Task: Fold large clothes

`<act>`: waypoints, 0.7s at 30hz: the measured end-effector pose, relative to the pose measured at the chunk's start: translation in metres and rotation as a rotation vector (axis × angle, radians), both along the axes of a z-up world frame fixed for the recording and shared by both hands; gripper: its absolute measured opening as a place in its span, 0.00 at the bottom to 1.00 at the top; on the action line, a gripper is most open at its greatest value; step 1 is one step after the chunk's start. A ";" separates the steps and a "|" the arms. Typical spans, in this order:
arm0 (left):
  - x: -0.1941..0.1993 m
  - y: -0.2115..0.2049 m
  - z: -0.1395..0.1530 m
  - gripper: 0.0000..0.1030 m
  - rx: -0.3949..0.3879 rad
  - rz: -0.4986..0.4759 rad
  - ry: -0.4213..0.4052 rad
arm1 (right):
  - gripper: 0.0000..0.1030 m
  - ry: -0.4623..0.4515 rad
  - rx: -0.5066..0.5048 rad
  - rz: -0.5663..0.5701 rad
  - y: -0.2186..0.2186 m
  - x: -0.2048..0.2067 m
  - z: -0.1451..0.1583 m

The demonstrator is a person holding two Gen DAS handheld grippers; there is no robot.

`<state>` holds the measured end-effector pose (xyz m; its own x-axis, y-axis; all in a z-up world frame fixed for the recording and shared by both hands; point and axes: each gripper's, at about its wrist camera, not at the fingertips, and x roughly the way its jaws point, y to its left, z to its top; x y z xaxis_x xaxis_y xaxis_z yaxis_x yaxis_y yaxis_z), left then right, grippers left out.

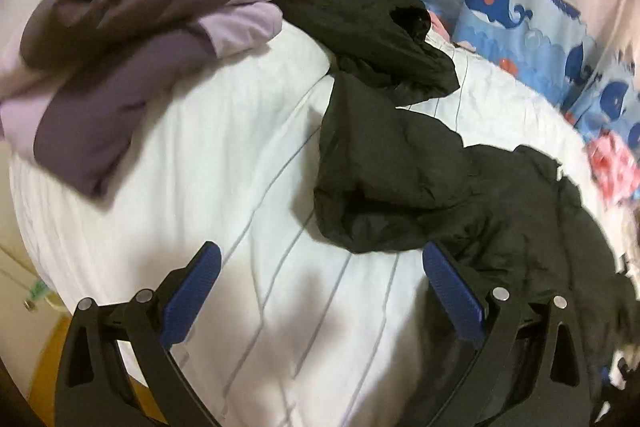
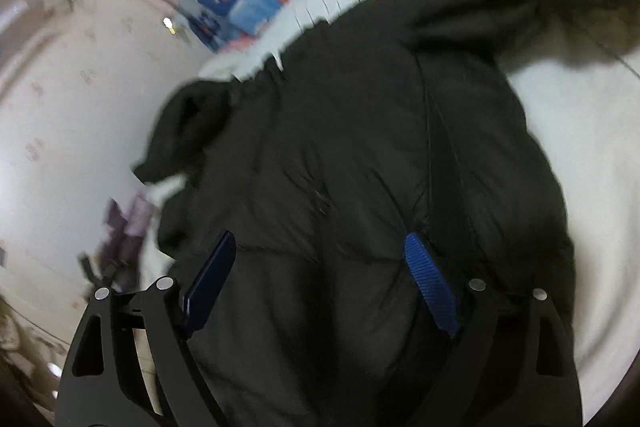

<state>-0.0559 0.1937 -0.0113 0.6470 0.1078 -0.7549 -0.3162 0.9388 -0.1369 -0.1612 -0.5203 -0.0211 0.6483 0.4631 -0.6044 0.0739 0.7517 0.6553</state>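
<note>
A large black puffer jacket (image 1: 400, 179) lies crumpled on the white striped bed (image 1: 224, 155), one sleeve stretching toward the far side. My left gripper (image 1: 320, 255) is open and empty above the bed, its right finger beside the jacket's near edge. In the right wrist view the jacket's body (image 2: 352, 147) fills the middle. My right gripper (image 2: 320, 247) is open, hovering just over the jacket's quilted body, holding nothing.
A folded purple and lilac garment (image 1: 132, 43) lies at the bed's far left. A blue whale-print curtain (image 1: 512, 3) hangs on the right, with pink cloth (image 1: 612, 163) below it. The bed's left edge drops to a wooden floor (image 1: 52, 359).
</note>
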 end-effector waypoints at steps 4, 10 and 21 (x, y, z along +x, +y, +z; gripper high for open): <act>0.016 -0.035 0.007 0.94 0.026 -0.102 -0.034 | 0.81 -0.144 -0.026 -0.143 -0.044 -0.024 0.052; 0.049 -0.103 0.008 0.94 0.042 -0.255 -0.043 | 0.85 -0.183 -0.133 -0.577 -0.183 -0.065 0.134; 0.092 -0.116 -0.002 0.94 0.163 -0.221 0.021 | 0.76 -0.161 -0.103 -0.830 -0.311 -0.064 0.123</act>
<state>0.0364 0.0780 -0.0133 0.6530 0.0876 -0.7523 -0.1028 0.9943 0.0265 -0.2254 -0.8314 0.1024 0.8350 -0.2524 -0.4890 0.5393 0.5517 0.6362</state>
